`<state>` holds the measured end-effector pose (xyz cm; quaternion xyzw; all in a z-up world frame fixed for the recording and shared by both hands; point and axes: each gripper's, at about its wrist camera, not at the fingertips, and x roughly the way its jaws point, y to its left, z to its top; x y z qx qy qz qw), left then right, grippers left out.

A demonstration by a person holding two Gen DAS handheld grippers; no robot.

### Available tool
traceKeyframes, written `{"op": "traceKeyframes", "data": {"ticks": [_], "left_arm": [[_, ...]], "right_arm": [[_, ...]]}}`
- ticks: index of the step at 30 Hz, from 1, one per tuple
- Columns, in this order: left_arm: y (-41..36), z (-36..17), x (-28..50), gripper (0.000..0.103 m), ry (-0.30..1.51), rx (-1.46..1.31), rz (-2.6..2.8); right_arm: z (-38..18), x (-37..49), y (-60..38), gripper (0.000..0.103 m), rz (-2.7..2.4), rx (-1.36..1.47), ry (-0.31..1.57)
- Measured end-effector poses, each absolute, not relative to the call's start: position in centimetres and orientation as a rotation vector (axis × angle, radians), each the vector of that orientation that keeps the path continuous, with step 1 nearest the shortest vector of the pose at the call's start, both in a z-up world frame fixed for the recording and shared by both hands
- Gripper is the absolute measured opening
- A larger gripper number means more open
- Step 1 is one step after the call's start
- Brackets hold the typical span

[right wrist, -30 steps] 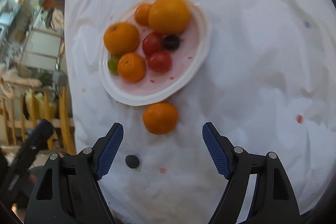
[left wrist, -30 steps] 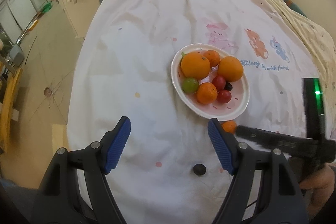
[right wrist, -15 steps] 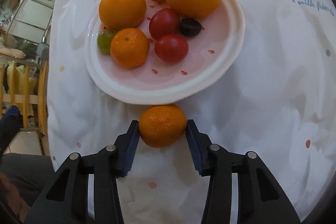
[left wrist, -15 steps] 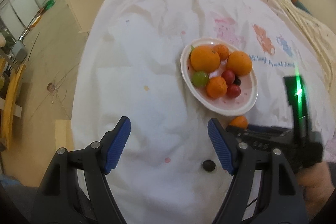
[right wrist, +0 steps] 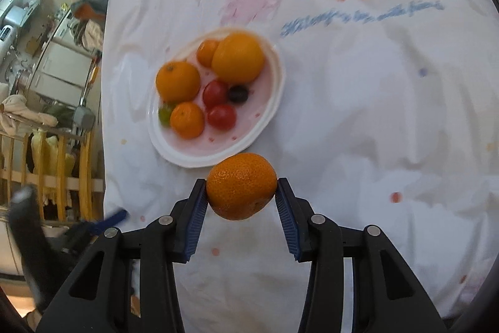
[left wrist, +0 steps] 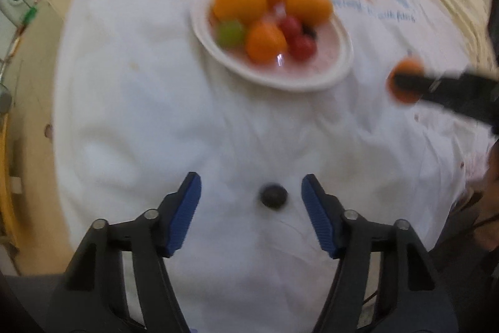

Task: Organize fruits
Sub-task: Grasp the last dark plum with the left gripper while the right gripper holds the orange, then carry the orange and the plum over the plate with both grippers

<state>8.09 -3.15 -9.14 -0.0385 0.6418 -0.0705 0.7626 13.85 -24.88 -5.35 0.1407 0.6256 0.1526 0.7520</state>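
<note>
The left gripper has its jaws apart and has just been closing them; a small dark fruit lies on the white cloth between the blue pads, touching neither. At twelve o'clock from it stands the plate of fruit. The right gripper clamps a mandarin between its pads, at six o'clock of the plate rim.

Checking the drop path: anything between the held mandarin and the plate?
Nothing visible. The right gripper holds the mandarin just short of the plate's near rim, bare cloth between. The plate's near-right part is free; the other fruit sits further back.
</note>
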Motion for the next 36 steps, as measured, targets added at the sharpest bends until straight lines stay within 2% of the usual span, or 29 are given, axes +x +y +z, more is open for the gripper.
{"op": "traceKeyframes", "data": {"ticks": [2,4,6,10,11,12,29,36], "left_arm": [[-4.4,-10.0,7.9,0.052,1.423,-0.053,-0.170],[-5.4,-10.5,7.8,0.051,1.427,-0.017,-0.185],[-6.4,-10.6,7.8,0.032,1.410,0.027,-0.190],[-7.3,-11.8,7.8,0.031,1.449,0.084,-0.173],[-7.3,-12.2,7.8,0.029,1.466,0.076,-0.174],[-7.3,-12.4,7.8,0.019,1.471,0.075,-0.171],[-3.2,-7.9,8.0,0.019,1.309,-0.062,-0.107],[-2.3,-5.4,9.1,0.019,1.243,-0.076,-0.076]], "right_arm": [[-5.0,13.6,-25.7,0.046,0.325,0.317,1.354],[-4.8,13.4,-26.5,0.046,0.318,0.321,1.346],[-4.7,13.7,-26.5,0.046,0.307,0.326,1.348],[-3.8,13.3,-27.2,0.046,0.301,0.334,1.327],[-3.5,13.3,-27.2,0.046,0.303,0.331,1.317],[-3.3,13.2,-27.3,0.046,0.305,0.330,1.312],[-3.3,13.1,-26.7,0.046,0.292,0.329,1.316],[-1.8,13.2,-26.9,0.046,0.313,0.346,1.255]]}}
